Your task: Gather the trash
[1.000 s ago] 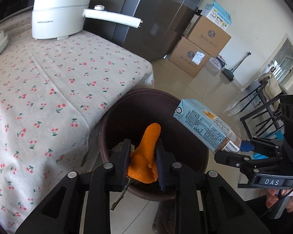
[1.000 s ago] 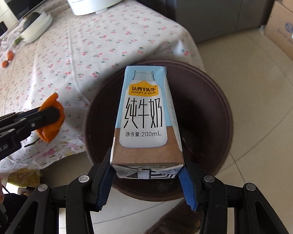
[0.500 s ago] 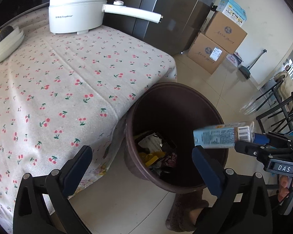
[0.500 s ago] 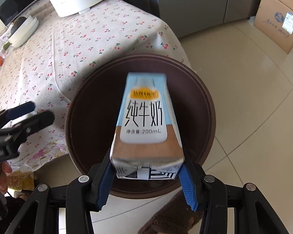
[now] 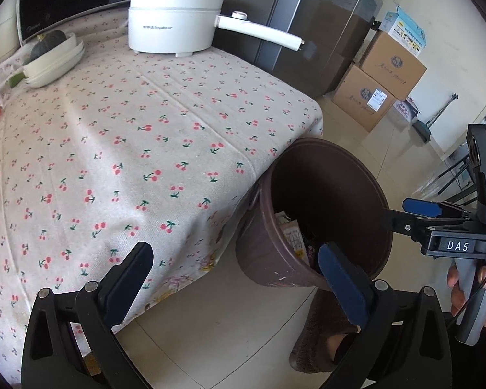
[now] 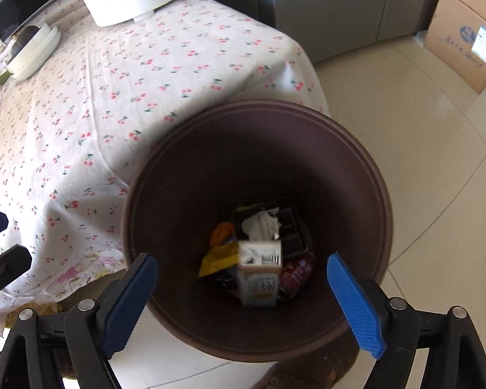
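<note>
A brown bin (image 6: 366, 175) stands on the floor by the table corner. The milk carton (image 6: 260, 274) lies inside it, blurred, among wrappers and an orange peel (image 6: 222, 232). My right gripper (image 6: 241, 287) hovers above the bin's mouth, its jaws opening with nothing between them. My left gripper (image 5: 235, 269) stands wide open and empty over the table edge, left of the bin (image 5: 265, 253). In the left wrist view the right gripper (image 5: 405, 215) reaches over the bin's far rim, held by a hand (image 5: 469, 295).
A cherry-print cloth covers the table (image 5: 129, 136), which bears a white electric pot (image 5: 175, 19) and stacked bowls (image 5: 53, 60). Cardboard boxes (image 5: 377, 81) stand by a grey fridge (image 5: 311, 29). A slippered foot (image 5: 324, 334) rests beside the bin.
The left gripper opened, dropped the orange peel into the bin and moved left over the table edge. The right gripper opened and the milk carton fell into the bin.
</note>
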Action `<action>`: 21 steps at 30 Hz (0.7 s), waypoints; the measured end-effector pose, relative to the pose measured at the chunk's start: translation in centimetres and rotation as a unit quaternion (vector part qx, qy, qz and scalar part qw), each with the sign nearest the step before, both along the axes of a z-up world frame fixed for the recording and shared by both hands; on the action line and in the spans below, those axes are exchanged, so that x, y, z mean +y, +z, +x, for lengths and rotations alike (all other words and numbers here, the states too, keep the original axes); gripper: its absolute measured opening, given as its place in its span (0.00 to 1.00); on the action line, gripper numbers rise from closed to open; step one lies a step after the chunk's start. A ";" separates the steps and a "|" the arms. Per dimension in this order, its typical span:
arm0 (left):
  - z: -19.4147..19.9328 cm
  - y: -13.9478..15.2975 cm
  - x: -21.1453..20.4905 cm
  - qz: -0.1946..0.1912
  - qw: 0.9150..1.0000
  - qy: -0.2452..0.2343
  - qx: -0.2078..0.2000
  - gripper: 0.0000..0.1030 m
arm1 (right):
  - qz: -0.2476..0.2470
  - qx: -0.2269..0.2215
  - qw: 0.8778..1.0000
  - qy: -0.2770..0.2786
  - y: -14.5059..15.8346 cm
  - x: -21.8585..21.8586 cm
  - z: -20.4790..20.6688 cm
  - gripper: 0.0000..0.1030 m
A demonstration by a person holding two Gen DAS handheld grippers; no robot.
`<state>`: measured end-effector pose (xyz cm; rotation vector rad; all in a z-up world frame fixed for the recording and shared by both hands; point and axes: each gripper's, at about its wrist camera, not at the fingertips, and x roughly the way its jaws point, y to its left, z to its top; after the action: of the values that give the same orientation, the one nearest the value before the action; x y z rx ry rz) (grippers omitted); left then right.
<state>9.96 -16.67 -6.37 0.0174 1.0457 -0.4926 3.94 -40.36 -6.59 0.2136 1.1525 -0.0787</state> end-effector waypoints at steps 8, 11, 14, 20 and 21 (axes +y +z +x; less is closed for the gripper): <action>-1.4 0.8 2.9 0.011 0.999 0.033 -0.015 1.00 | -0.026 0.001 1.000 0.017 -0.1 2.5 0.2 0.98; -2.1 1.6 3.4 0.018 0.998 0.043 -0.033 1.00 | -0.044 -0.014 0.999 0.009 0.3 2.9 -0.2 0.99; -3.2 2.5 4.2 0.023 0.997 0.054 -0.052 1.00 | -0.077 -0.047 0.996 -0.003 1.3 3.5 -1.0 0.99; -5.5 3.6 6.3 0.010 0.994 0.086 -0.060 1.00 | -0.117 -0.113 0.987 -0.007 3.4 5.4 -3.5 0.99; -5.9 3.7 6.7 0.008 0.994 0.093 -0.060 1.00 | -0.120 -0.124 0.985 -0.005 3.7 5.9 -4.0 0.99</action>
<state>4.04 -10.00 -2.68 -0.0351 0.9232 -0.3106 -0.02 -34.46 -2.84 0.0129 0.8855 -0.1930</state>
